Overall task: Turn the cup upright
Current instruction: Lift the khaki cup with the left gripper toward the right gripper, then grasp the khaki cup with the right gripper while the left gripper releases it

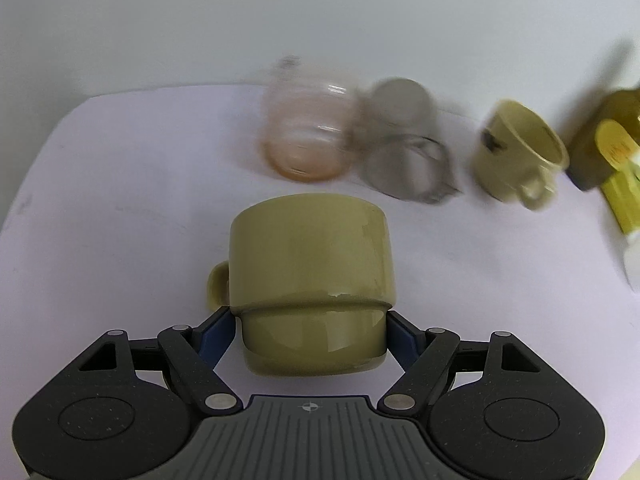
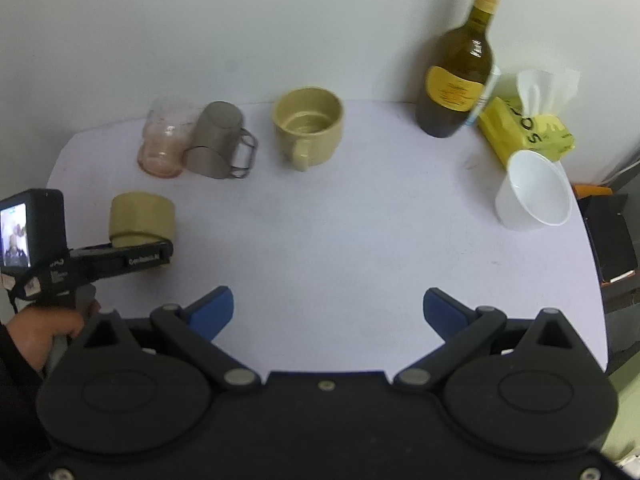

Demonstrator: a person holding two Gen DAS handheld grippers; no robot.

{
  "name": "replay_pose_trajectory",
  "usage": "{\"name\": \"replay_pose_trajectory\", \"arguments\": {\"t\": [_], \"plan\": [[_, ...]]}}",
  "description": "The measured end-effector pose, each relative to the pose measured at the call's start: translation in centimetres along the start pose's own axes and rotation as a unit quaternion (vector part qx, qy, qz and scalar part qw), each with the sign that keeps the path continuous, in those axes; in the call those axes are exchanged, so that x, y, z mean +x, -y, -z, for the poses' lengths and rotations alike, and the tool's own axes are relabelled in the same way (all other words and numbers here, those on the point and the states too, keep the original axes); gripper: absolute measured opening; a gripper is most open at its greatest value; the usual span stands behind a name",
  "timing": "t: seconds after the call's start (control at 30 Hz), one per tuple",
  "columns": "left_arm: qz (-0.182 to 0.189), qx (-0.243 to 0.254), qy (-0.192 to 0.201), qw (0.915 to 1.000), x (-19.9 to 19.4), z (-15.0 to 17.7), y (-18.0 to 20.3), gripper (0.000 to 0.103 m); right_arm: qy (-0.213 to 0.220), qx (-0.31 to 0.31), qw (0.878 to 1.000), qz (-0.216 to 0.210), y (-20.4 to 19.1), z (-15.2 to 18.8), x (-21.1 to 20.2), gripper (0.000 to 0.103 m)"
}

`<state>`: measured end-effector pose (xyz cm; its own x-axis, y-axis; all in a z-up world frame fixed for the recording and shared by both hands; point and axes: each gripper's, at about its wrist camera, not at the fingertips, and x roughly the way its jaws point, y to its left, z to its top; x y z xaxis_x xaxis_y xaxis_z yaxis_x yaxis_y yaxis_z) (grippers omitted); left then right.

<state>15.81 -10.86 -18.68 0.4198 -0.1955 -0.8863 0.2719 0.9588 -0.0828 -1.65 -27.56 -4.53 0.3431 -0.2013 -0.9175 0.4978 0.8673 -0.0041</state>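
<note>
Item: olive cup (image 1: pixel 312 276), lying between the blue pads (image 1: pixel 218 334) of the left gripper (image 1: pixel 314 340), which pinches its narrow foot; handle (image 1: pixel 216 284) to the left, position near the table's (image 2: pixel 360 240) left front edge. Right gripper (image 2: pixel 328 312): spread wide, holding nothing, hovering over bare tabletop. Handling advice: keep the pinch firm on the stepped foot, roll the wrist slowly until the mouth faces up, and set down clear of the glass jar (image 2: pixel 162 144) and metal mug (image 2: pixel 218 140) behind.
</note>
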Motion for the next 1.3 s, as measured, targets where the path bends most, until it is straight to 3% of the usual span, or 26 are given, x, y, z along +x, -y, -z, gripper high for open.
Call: {"name": "replay_pose_trajectory", "arguments": {"t": [0.3, 0.4, 0.5, 0.6, 0.73, 0.87, 0.97, 1.0, 1.1, 1.3], "plan": [[-0.029, 0.009, 0.018, 0.9994, -0.2, 1.6, 7.8, 0.075, -0.008, -0.003, 1.0, -0.009, 6.9, 1.5, 1.0, 0.102], [-0.055, 0.013, 0.01, 0.9983, -0.4, 2.2, 10.0, 0.075, -0.018, -0.019, 0.999, -0.023, 8.0, 2.0, 1.7, 0.102], [-0.07, -0.008, -0.01, 0.9974, -1.4, 2.2, 10.5, 0.078, -0.025, -0.019, 0.999, -0.034, 8.7, 2.2, 2.4, 0.102], [-0.069, -0.021, -0.001, 0.9974, -3.0, 2.0, 10.5, 0.081, -0.027, -0.038, 0.997, -0.062, 8.7, 2.4, 3.6, 0.103], [-0.072, -0.03, 0.005, 0.997, -5.3, 1.4, 10.3, 0.085, -0.03, -0.067, 0.995, -0.063, 7.4, 2.0, 4.9, 0.103], [-0.063, -0.03, 0.025, 0.9972, -7.8, 0.6, 8.8, 0.087, -0.01, -0.073, 0.994, -0.076, 5.3, 1.0, 5.5, 0.103], [-0.071, -0.031, 0.036, 0.9964, -10.2, -0.1, 6.1, 0.088, -0.017, -0.071, 0.991, -0.11, 3.9, 0.4, 6.6, 0.101], [-0.072, -0.031, 0.042, 0.996, -11.2, -0.2, 5.0, 0.089, -0.01, -0.065, 0.99, -0.129, 2.3, 0.1, 7.4, 0.098], [-0.079, -0.039, 0.069, 0.9937, -14.4, -0.3, 0.9, 0.094, 0.01, -0.063, 0.989, -0.131, -1.1, -0.3, 8.6, 0.094], [-0.092, -0.104, 0.093, 0.9859, -19.3, 1.4, -7.6, 0.096, 0.03, -0.103, 0.984, -0.142, -7.8, 0.0, 11.1, 0.097]]}}
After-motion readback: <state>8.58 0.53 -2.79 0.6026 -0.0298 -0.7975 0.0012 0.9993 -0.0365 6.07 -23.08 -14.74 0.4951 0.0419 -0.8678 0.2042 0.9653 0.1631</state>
